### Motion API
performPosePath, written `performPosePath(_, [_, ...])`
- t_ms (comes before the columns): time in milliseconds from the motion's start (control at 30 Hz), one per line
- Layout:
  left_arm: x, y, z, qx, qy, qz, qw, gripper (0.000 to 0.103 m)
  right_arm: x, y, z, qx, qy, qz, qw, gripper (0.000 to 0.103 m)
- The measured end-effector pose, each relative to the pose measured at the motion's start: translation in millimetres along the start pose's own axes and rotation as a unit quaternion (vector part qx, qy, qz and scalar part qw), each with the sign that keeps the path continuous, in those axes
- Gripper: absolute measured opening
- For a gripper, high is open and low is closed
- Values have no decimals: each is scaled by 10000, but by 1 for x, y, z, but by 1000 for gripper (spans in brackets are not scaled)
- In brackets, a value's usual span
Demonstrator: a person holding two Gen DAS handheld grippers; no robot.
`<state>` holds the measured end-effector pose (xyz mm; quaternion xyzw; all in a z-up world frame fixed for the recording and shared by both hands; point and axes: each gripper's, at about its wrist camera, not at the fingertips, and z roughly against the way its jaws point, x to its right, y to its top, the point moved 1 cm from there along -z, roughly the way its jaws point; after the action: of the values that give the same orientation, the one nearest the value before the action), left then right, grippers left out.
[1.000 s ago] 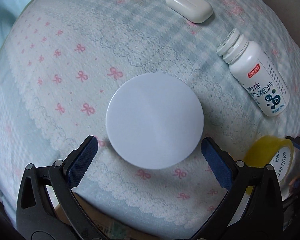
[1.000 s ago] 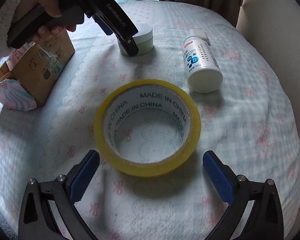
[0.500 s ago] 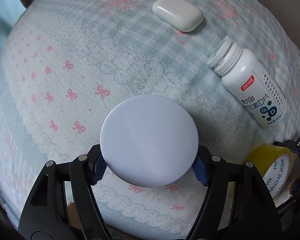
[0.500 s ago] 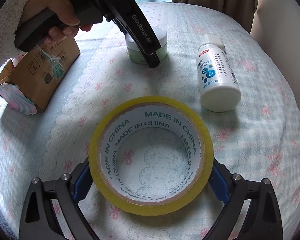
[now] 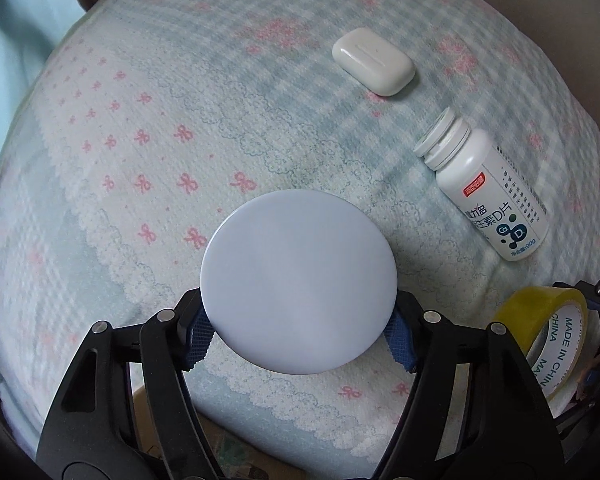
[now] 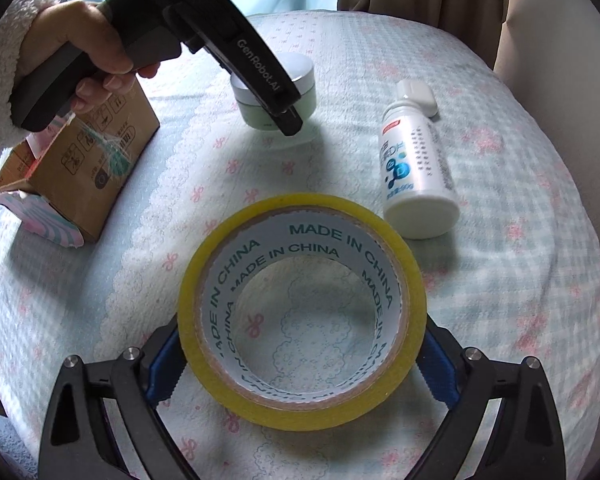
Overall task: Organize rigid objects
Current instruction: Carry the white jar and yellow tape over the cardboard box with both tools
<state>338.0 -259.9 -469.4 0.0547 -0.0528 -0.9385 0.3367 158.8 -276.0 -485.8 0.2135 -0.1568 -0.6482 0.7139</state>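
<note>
The round pale-green jar with a flat white lid (image 5: 299, 282) is pinched across its sides by the left tool (image 5: 299, 330), low on the body so the lid is left free. The yellow roll of clear packing tape (image 6: 302, 304), lying flat on the bow-patterned bedspread (image 6: 520, 280), is clamped across its outer rim by the right tool (image 6: 302, 364). Both grips look meant for lifting toward the open brown cardboard box (image 6: 86, 172), judged the likely destination. The white pill bottle (image 5: 486, 192) and white soap bar (image 5: 373, 61) lie untouched, well apart.
</note>
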Motion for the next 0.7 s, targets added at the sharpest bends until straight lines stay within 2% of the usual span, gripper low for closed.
performPosePath(200, [-11, -8, 55, 324, 73, 280, 9991, 68, 0, 12, 31, 197, -141, -153, 9996, 96])
performPosePath(367, [-24, -26, 109, 607, 124, 727, 9954, 67, -2, 26, 67, 448, -242, -98, 9987, 96])
performPosePath(533, [-36, -55, 165, 889, 149, 1270, 9878, 67, -11, 46, 118, 717, -274, 92, 9970, 96])
performPosePath(700, [-53, -102, 222, 1255, 220, 1890, 9737, 67, -25, 73, 174, 929, -271, 218, 9951, 96])
